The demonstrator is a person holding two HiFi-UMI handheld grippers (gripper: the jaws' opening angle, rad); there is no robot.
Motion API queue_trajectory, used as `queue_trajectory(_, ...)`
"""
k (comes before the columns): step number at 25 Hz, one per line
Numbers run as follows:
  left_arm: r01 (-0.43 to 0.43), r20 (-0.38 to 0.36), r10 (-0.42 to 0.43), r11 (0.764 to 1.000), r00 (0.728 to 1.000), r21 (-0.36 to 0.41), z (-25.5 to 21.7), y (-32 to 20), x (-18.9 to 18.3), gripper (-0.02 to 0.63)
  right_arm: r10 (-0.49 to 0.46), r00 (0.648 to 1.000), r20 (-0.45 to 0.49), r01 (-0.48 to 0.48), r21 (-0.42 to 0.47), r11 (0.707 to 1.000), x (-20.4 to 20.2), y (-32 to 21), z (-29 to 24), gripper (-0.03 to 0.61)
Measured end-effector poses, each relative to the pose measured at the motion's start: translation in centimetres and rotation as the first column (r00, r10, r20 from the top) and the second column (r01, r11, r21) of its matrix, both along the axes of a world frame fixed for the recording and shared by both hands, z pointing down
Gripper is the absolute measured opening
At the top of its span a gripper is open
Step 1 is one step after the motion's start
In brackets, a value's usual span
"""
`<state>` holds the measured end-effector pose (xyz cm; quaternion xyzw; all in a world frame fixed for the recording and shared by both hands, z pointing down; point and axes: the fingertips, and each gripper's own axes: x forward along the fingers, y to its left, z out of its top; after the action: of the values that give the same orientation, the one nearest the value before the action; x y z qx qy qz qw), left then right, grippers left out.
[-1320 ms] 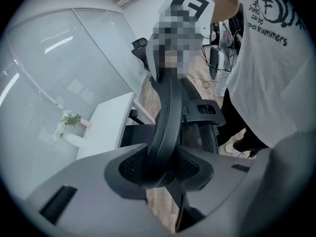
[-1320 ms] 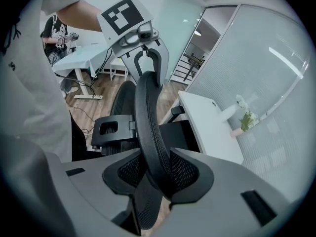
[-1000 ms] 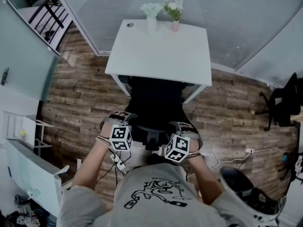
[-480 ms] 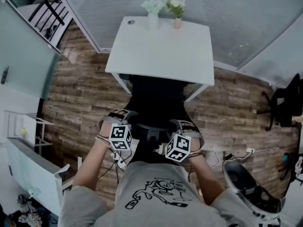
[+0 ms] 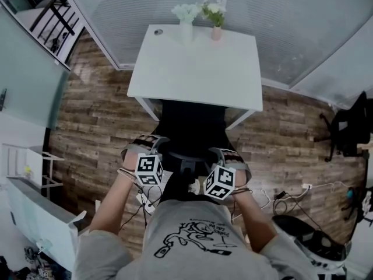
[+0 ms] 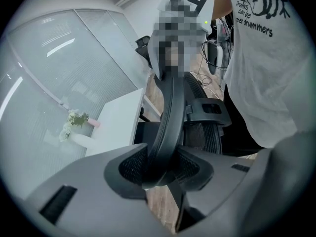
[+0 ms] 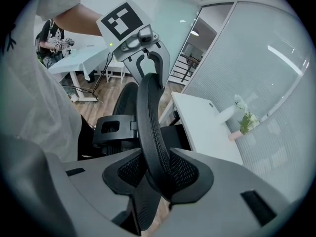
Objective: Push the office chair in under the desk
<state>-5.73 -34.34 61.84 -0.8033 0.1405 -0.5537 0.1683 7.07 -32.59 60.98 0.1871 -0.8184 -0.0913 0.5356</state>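
Observation:
The black mesh office chair (image 5: 192, 124) stands in front of the white desk (image 5: 198, 69), its seat partly under the desk's front edge. Both grippers clamp the curved top rim of its backrest. My left gripper (image 5: 152, 149) is shut on the rim's left part; in the left gripper view the rim (image 6: 170, 112) runs between the jaws of the left gripper (image 6: 160, 169). My right gripper (image 5: 224, 156) is shut on the rim's right part; the rim (image 7: 150, 117) sits pinched in the right gripper (image 7: 158, 174). The headrest (image 7: 111, 127) lies between them.
Two small vases with flowers (image 5: 186, 16) stand at the desk's far edge against a blind-covered glass wall (image 5: 303, 28). Cables (image 5: 291, 194) trail on the wooden floor at the right. Another black chair (image 5: 349, 124) stands far right, white furniture (image 5: 41, 214) at the left.
Both grips on the backrest rim hold unchanged. The view has shifted slightly and the desk looks a touch nearer; the chair keeps nearly the same place at the desk's edge.

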Motion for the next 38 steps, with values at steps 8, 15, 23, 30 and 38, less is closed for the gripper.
queue_trajectory(8, -0.015, -0.029, 0.015, 1.0, 0.999, -0.007, -0.1, -2.3, 0.4, 0.134, 0.012, 1.0, 0.002, -0.012, -0.025, 1.0, 0.2, -2.3, 0.0, 0.156)
queue_trajectory(15, -0.017, -0.035, 0.017, 1.0, 0.999, -0.004, -0.4, -3.7, 0.9, 0.135, 0.009, 1.0, 0.002, -0.009, -0.03, 1.0, 0.6, -3.6, -0.4, 0.156)
queue_trajectory(23, -0.01, -0.031, 0.011, 1.0, 0.999, 0.03, -0.9, -5.9, 1.4, 0.133, 0.014, 1.0, -0.011, -0.014, -0.009, 1.0, 1.3, -5.8, -0.7, 0.156)
queue_trajectory(30, -0.01, -0.018, 0.011, 0.999, 1.0, 0.037, -0.9, -8.1, 2.2, 0.132, 0.021, 1.0, -0.02, -0.021, 0.01, 1.0, 2.1, -8.0, -0.9, 0.155)
queue_trajectory(38, -0.016, -0.037, 0.017, 0.999, 0.999, 0.031, -1.1, -8.1, 3.7, 0.132, 0.011, 1.0, -0.015, -0.011, 0.001, 1.0, 3.5, -8.4, -0.9, 0.156)
